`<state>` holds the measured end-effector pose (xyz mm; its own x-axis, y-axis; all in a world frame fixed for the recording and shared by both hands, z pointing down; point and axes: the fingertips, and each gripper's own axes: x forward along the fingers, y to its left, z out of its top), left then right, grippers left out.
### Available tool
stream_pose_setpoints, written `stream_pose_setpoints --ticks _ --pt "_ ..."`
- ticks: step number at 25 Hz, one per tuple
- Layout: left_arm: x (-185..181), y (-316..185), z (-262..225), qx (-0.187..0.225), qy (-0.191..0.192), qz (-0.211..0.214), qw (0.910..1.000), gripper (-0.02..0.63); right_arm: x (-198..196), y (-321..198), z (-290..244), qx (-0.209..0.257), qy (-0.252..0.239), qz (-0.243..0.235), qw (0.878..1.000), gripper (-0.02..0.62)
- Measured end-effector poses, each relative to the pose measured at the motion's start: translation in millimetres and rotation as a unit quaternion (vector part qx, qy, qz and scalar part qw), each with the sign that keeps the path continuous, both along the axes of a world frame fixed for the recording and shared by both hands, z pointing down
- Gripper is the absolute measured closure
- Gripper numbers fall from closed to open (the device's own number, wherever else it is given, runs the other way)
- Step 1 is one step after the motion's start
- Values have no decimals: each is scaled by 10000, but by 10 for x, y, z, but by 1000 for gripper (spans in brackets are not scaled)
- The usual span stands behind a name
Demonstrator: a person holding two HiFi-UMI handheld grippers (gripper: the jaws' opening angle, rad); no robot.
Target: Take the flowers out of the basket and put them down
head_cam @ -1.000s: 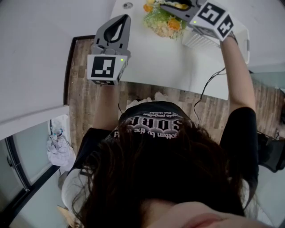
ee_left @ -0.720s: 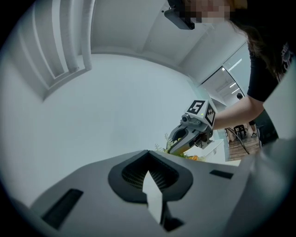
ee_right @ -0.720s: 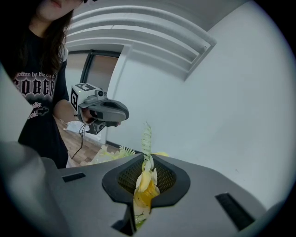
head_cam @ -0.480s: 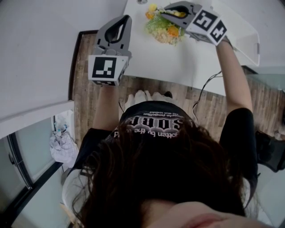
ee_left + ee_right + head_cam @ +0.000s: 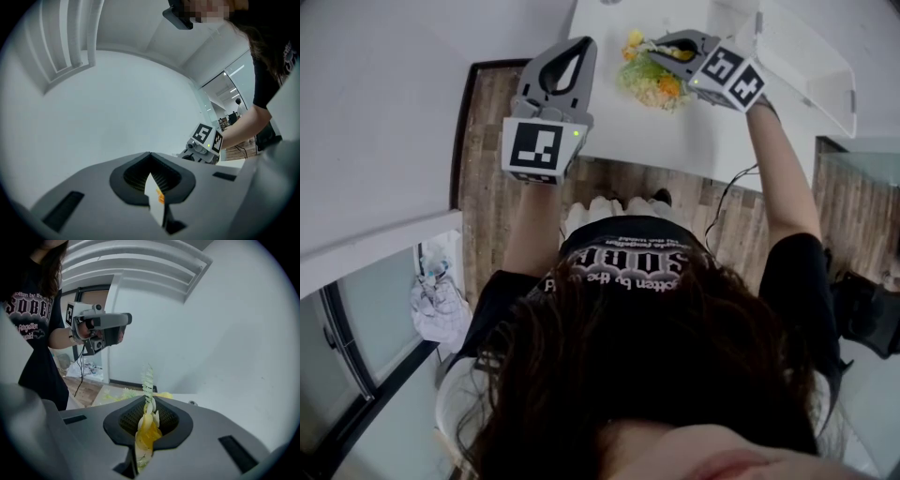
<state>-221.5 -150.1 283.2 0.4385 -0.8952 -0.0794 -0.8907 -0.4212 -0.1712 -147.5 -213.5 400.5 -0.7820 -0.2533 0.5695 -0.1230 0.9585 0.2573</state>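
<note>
Two tools are held over the near edge of a white worktop. On the left side, the left tool points level, away from the person, and reaches past the left corner of the worktop, with the wooden floor below its body. Its jaws are clenched with the tips together and they grasp nothing; in the left gripper view only a thin strip of the white worktop and a little orange shows through the slit behind the tips.

More to the right are the flowers, a bunch of pale green leaves with yellow and orange heads, low over the worktop near its front part. I cannot tell if the bunch already rests on the surface.

The right tool is tilted downward and is clenched on the flowers: in the right gripper view a yellow head and a pale green sprig are pressed between the pads.

At the far right stands a white container, apart from the bunch.
</note>
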Motion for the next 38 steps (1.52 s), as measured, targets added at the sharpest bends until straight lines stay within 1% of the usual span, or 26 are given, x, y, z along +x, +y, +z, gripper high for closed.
stream_pose_setpoints --ticks 7,11,17,24,26,29,33,38 --pt "-12 -1 44 -55 87 61 9999 607 38 34 480 -389 113 239 9989 554" --pt "-9 -5 84 -84 52 46 9999 607 74 23 675 -525 53 371 9979 554" --pt "10 -29 86 -118 51 26 9999 607 75 44 817 -716 -93 463 9963 554" --pt "-18 -5 107 -152 42 13 9999 606 54 125 957 -800 17 443 9958 552" --pt "-14 -9 112 -153 40 13 9999 607 56 134 984 -839 35 437 9955 539" --pt "0 -21 113 -153 46 20 9999 606 64 144 989 -921 0 449 9947 499" --pt "21 -17 109 -144 54 59 9999 607 53 151 920 -1032 -210 523 9931 440" --pt "47 -29 91 -113 48 106 9999 607 22 122 690 -920 -544 641 9922 425"
